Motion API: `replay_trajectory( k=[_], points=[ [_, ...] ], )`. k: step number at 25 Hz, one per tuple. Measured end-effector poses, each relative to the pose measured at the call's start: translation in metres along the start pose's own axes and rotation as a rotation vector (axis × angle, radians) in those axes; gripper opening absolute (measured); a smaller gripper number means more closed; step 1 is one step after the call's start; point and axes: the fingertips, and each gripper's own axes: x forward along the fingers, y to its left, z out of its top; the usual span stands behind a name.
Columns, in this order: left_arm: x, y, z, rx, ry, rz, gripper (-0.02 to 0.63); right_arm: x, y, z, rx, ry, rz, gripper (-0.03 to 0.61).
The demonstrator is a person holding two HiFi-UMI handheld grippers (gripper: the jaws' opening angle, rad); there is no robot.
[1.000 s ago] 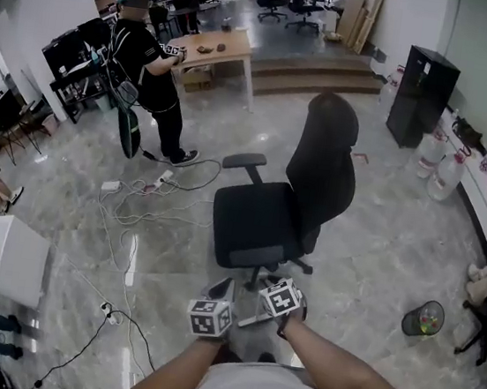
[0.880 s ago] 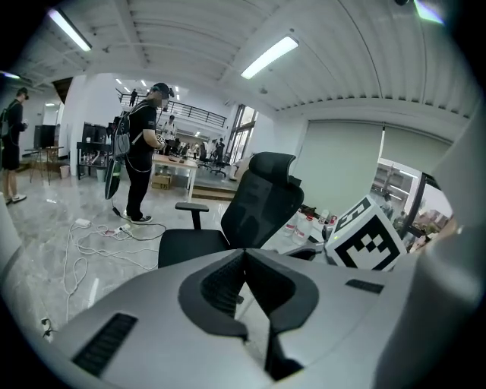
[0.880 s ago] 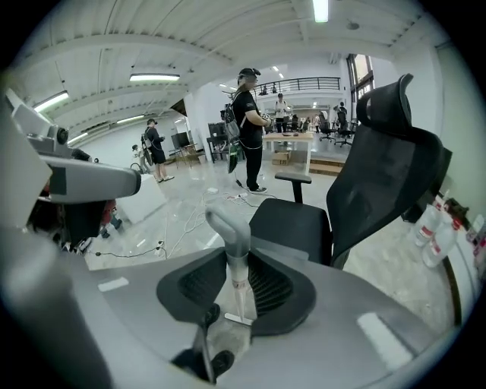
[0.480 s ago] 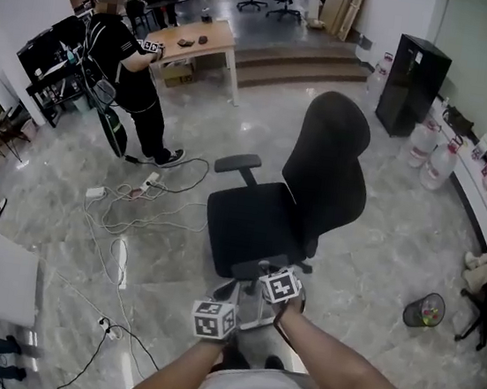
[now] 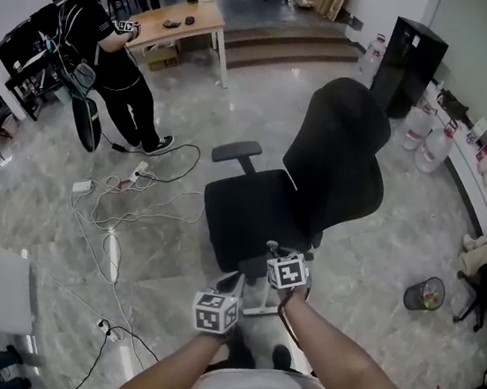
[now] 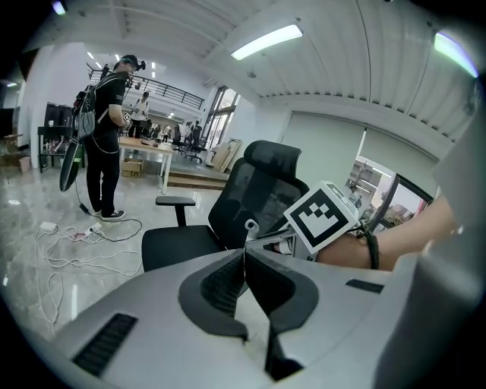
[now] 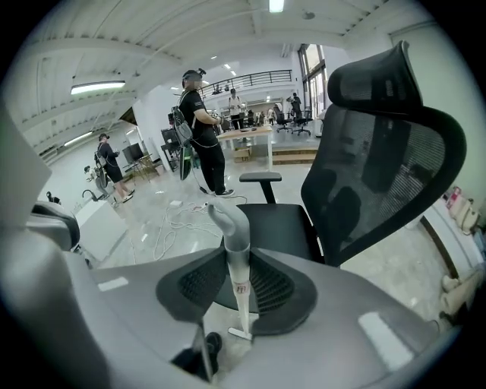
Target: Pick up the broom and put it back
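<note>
The broom shows as a pale grey handle (image 7: 235, 254) with a bent, looped top end (image 5: 270, 248); its head is hidden. My right gripper (image 7: 237, 275) is shut on the handle, which runs upright between the ribbed pads (image 7: 267, 287). The jaws are opening slightly, and the handle still sits between them. In the head view the right gripper (image 5: 270, 275) is held low in front of me, next to the chair seat. My left gripper (image 6: 244, 257) is just left of it, shut with nothing between its jaws. From there the broom handle's tip (image 6: 250, 226) shows beside the right gripper's marker cube.
A black office chair (image 5: 298, 187) stands right in front of me. Cables and power strips (image 5: 117, 208) lie on the floor to the left. A person (image 5: 103, 46) stands by a wooden table (image 5: 182, 21). A waste bin (image 5: 424, 296) and water bottles (image 5: 421, 132) are on the right.
Both grippers have moved forward together, closer to the chair seat. The broom handle has stayed in the right gripper. The left gripper stays shut and empty.
</note>
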Motion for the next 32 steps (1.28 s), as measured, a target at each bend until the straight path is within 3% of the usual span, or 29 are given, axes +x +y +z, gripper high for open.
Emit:
replay_trajectory(
  k=[8, 14, 16, 25, 32],
  points=[
    [-0.001, 0.001, 0.004, 0.011, 0.006, -0.026, 0.009, -0.013, 0.005, 0.001, -0.001, -0.033, -0.016, 0.123],
    [-0.011, -0.030, 0.008, 0.035, -0.025, -0.017, 0.009, -0.062, 0.009, 0.009, -0.028, -0.112, 0.011, 0.117],
    [-0.019, -0.045, 0.012, 0.047, -0.049, -0.004, 0.009, -0.088, 0.011, 0.011, -0.020, -0.152, 0.029, 0.085],
    [-0.077, -0.138, 0.061, 0.041, -0.224, -0.019, 0.009, -0.224, 0.036, 0.020, -0.074, -0.344, 0.204, 0.011],
    [-0.115, -0.202, 0.077, 0.046, -0.309, -0.053, 0.009, -0.321, 0.067, 0.028, -0.174, -0.463, 0.351, 0.003]
  ],
)
